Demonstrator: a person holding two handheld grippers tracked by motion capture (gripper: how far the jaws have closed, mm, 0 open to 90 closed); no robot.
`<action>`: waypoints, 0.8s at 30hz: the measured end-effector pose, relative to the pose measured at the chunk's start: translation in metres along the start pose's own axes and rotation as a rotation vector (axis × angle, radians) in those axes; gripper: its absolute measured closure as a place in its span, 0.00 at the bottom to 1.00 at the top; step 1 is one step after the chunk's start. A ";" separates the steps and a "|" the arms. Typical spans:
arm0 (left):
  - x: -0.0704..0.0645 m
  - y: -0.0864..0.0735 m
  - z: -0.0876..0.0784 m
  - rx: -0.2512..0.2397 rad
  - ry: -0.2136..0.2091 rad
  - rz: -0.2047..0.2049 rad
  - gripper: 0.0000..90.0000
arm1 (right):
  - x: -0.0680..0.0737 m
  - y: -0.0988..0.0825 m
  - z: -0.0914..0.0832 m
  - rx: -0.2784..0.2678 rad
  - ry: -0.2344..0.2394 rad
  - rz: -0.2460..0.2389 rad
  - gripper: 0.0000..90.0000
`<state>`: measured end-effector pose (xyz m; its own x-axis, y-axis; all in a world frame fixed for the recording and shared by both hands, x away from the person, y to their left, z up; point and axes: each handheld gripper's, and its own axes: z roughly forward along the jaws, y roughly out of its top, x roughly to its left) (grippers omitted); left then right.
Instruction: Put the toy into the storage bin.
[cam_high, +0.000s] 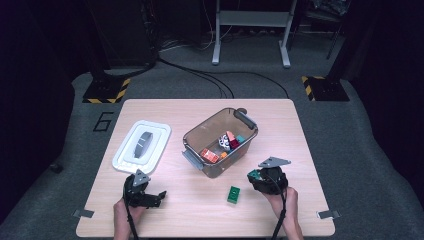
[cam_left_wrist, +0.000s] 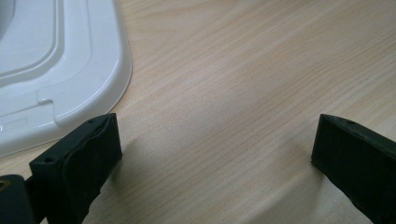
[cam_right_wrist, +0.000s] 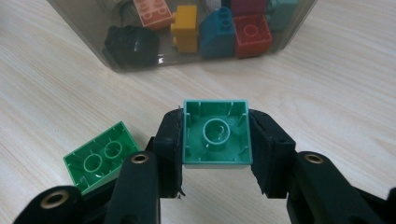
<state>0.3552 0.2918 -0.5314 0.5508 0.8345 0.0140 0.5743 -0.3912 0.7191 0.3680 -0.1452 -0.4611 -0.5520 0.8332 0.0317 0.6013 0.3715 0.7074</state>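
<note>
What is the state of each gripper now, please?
Left gripper: open, nothing between its fingers, over bare table.
Right gripper: closed on a teal brick, hollow underside facing the camera.

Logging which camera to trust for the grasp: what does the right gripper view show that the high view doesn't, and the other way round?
Right gripper view: the teal brick sits hollow side toward the camera, pinched between the right claw pads, and the bright green brick also lies hollow side up.

High view: the white lid lying beside the bin, the left claw open over bare table, and both of the person's hands.

Both: the clear bin of mixed bricks, the green brick on the wood, and the right claw with teal in its grip.
</note>
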 end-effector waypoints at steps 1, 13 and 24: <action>0.000 0.000 0.000 0.000 -0.001 0.001 0.02 | -0.001 0.002 -0.001 -0.004 -0.003 -0.019 0.65; 0.000 0.000 0.000 -0.001 0.000 -0.001 0.02 | -0.004 0.029 -0.015 -0.040 -0.006 -0.043 0.65; 0.000 0.000 0.000 0.000 0.000 0.000 0.02 | 0.000 0.061 -0.030 -0.097 -0.011 -0.086 0.65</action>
<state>0.3552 0.2918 -0.5314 0.5507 0.8346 0.0139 0.5742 -0.3909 0.7194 0.3877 -0.1351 -0.3964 -0.5923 0.8047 -0.0391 0.4930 0.4004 0.7724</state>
